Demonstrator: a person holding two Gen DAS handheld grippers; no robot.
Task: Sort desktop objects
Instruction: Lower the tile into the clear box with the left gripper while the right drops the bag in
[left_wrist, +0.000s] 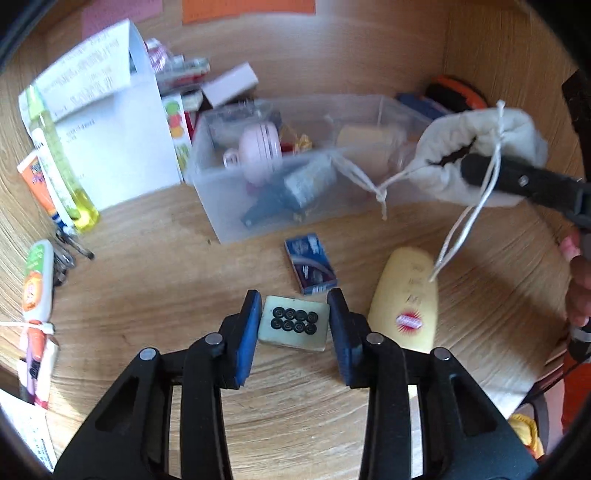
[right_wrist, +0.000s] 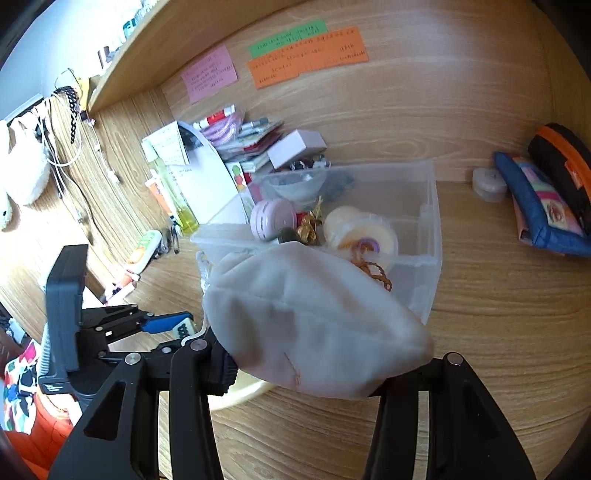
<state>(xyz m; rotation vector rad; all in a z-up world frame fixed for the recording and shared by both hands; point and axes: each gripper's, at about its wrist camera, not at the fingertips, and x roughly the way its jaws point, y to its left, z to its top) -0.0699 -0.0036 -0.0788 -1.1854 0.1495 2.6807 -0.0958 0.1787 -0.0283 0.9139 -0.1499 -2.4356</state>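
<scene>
A pale mahjong tile (left_wrist: 293, 323) with black circles lies flat on the wooden desk (left_wrist: 155, 266). My left gripper (left_wrist: 293, 295) has its blue pads (left_wrist: 249, 325) against the tile's two sides, shut on it. In the right wrist view the same tile (right_wrist: 185, 326) shows beside a blue pad of the left gripper (right_wrist: 181, 326). My right gripper (right_wrist: 306, 343) is shut on a white drawstring cloth pouch (right_wrist: 314, 317), which hides its fingertips. The pouch (left_wrist: 480, 133) hangs above the right end of a clear plastic bin (left_wrist: 229, 206), cords dangling.
The bin (right_wrist: 424, 229) holds a pink round case (right_wrist: 273, 219), round tubs and other small items. A small blue box (left_wrist: 310, 264) and a yellow bottle (left_wrist: 406, 295) lie near the tile. A white paper bag (left_wrist: 122, 147) and tubes stand left; pencil cases (right_wrist: 535, 192) lie right.
</scene>
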